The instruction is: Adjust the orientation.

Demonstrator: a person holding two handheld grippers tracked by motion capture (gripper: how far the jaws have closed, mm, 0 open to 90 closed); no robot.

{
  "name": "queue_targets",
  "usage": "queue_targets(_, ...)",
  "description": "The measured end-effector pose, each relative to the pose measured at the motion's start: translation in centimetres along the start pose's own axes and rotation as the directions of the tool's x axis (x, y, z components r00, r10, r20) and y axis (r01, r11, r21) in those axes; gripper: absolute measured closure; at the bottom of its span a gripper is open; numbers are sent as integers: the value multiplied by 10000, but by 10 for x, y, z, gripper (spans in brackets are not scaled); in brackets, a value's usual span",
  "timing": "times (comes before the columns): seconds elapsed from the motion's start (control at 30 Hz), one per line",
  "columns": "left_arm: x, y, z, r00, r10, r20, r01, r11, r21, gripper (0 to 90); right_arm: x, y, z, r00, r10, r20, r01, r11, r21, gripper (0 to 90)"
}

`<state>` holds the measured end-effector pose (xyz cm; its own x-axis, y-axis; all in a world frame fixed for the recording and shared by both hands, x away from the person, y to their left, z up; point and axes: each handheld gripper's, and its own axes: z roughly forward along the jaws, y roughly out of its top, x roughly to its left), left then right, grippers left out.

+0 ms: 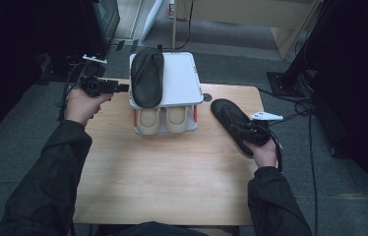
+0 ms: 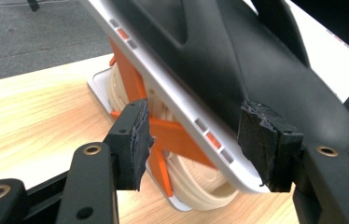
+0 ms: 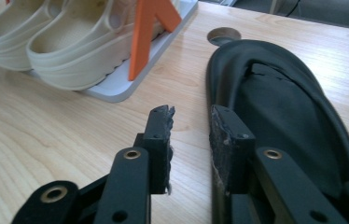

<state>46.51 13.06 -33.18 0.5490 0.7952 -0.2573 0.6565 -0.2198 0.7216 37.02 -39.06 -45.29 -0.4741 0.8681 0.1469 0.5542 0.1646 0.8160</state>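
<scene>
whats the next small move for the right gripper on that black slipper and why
Probably shift the right gripper slightly toward the black slipper on the table so its near edge sits between the pads, then close. The jaws stand apart with bare wood in the gap, one pad against the slipper's edge, so nothing is gripped. Its mate already lies on the white rack.

One slipper (image 1: 147, 76) on rack (image 1: 182, 78) top, other (image 1: 232, 123) right on table (image 1: 172, 172)
</scene>
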Motion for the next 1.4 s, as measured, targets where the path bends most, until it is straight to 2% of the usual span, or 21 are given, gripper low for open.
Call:
queue_targets(0.13,4,-10,-2,9999,-140,24,140,9999,-14,443,-7,-2,2,9993,277,248,-277,9996,-8,731)
queue_targets(0.23,3,-16,-2,10000,-24,-6,24,10000,45,442,-10,-4,5,9983,269,508,-275,9996,104,737)
queue_targets(0.3,1,-19,-2,10000,36,-93,-35,10000,55,440,-14,-5,6,9971,474,590,-485,9987,166,744)
queue_targets(0.43,-3,-27,-3,9998,168,80,-168,9999,33,439,-23,-9,8,9944,575,890,-610,9974,375,751)
queue_targets(0.67,0,-47,6,9998,-30,208,26,9998,183,437,-29,-16,11,9924,551,1103,-642,9947,805,750)
queue_targets(0.77,0,-56,9,9996,-103,262,98,9998,195,437,-28,-18,15,9920,309,1220,-445,9929,1101,745)
queue_targets(0.83,1,-61,9,9990,-197,393,193,9998,108,437,-28,-19,18,9921,223,1237,-389,9904,1330,744)
queue_targets(0.93,2,-69,11,9985,-191,512,184,9997,145,440,-28,-20,19,9913,273,1287,-449,9897,1361,744)
queue_targets(1.07,-1,-74,11,9990,-114,443,105,9997,213,441,-28,-21,19,9921,350,1202,-512,9896,1342,746)
queue_targets(1.1,-2,-75,11,9990,-72,436,69,9999,75,441,-28,-21,19,9924,427,1154,-584,9889,1363,745)
queue_targets(1.27,-1,-82,11,9977,-64,673,76,9998,-179,441,-23,-20,22,9951,238,955,-376,9886,1459,742)
queue_targets(1.4,0,-88,12,9983,-35,580,45,9999,-167,442,-16,-18,25,9968,86,797,-208,9880,1532,739)
